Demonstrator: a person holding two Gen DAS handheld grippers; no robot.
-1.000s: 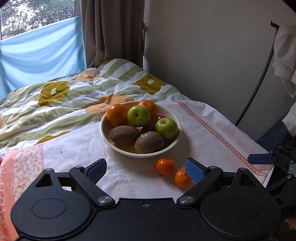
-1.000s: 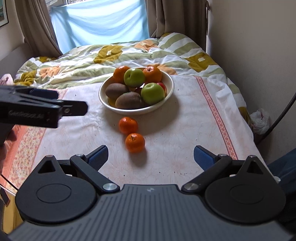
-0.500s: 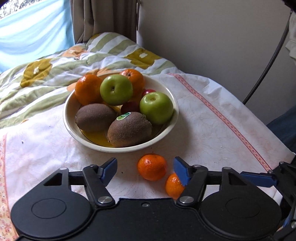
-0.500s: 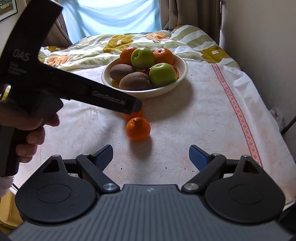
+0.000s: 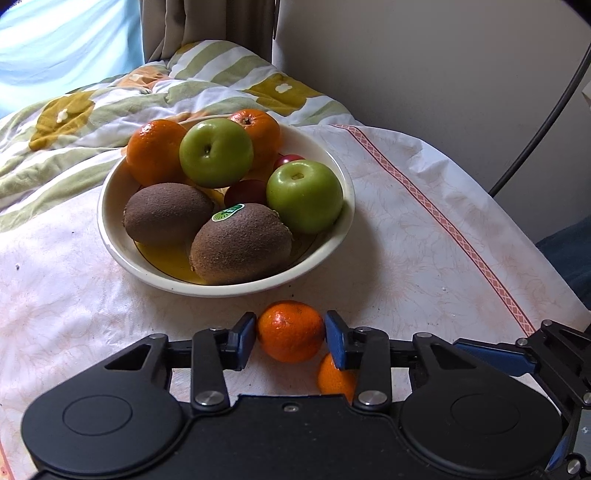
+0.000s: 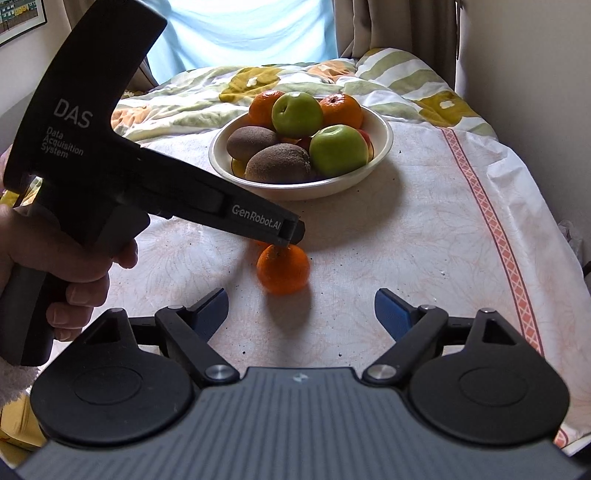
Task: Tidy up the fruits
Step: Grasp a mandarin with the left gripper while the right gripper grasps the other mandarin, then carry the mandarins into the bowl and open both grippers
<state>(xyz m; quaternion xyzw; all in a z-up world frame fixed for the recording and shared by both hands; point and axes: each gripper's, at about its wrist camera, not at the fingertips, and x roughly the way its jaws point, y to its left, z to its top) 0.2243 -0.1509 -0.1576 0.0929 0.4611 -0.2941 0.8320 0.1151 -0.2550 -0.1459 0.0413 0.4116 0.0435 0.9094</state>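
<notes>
The left gripper [image 5: 290, 332] pinched a mandarin [image 5: 290, 330] on the tablecloth [image 5: 424, 258] just before the fruit bowl [image 5: 122, 254], seemingly ready for lifting in, while the right gripper [image 6: 300, 308] gaped empty behind a second mandarin [image 6: 283, 268].

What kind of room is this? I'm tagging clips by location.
Probably a bedroom: a striped quilt lies bunched behind the fruit bowl, curtains hang by a window, and the cloth-covered surface looks like a bed or a table beside one.
</notes>
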